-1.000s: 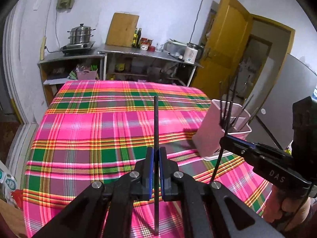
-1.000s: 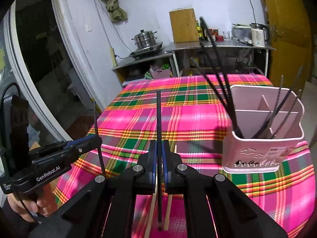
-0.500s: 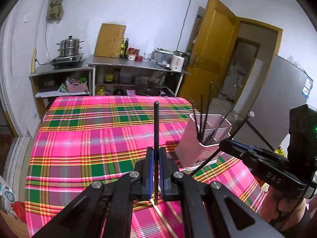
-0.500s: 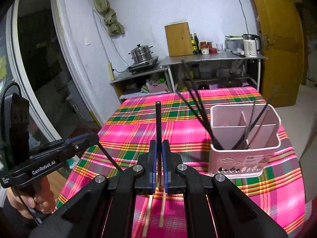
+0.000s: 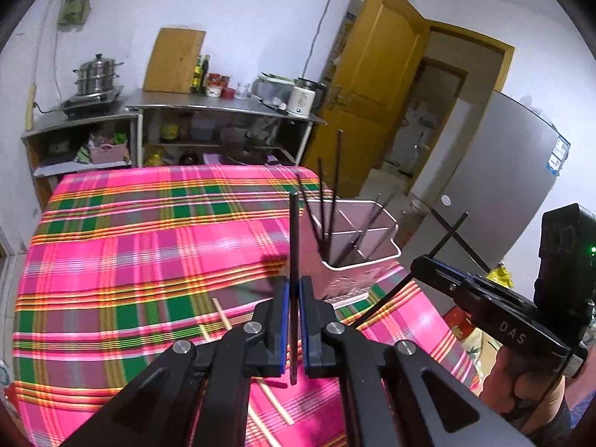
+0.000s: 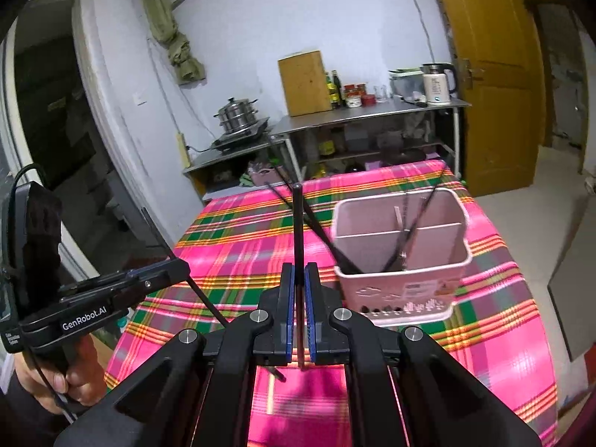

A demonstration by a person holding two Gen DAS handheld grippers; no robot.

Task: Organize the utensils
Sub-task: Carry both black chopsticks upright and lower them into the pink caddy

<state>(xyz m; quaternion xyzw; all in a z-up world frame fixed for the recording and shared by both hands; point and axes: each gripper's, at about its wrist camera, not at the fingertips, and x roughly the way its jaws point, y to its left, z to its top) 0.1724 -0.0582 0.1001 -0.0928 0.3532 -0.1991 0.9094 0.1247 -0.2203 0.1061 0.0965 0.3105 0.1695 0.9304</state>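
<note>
Black chopsticks are the held things: 1 black chopstick (image 5: pixel 294 260) stands upright, pinched between the pressed-together blue pads of the left gripper (image 5: pixel 293 320), and 1 second black chopstick (image 6: pixel 297 238) is clamped the same way in the right gripper (image 6: pixel 298 313). Ahead and right of both grippers stands 1 pink utensil holder (image 6: pixel 402 279) with divided compartments; several more black chopsticks (image 5: pixel 327 219) lean inside it, their exact count unclear through blur. Below and just ahead of the left gripper, 2 pale wooden chopsticks (image 5: pixel 223 318) lie flat on the desk (image 5: pixel 130 242), which is covered in pink and green plaid cloth. Each gripper is carried by 1 hand (image 6: pixel 74 383). Beyond the desk, 1 steel steamer pot (image 6: pixel 238 115) sits on a counter.
</note>
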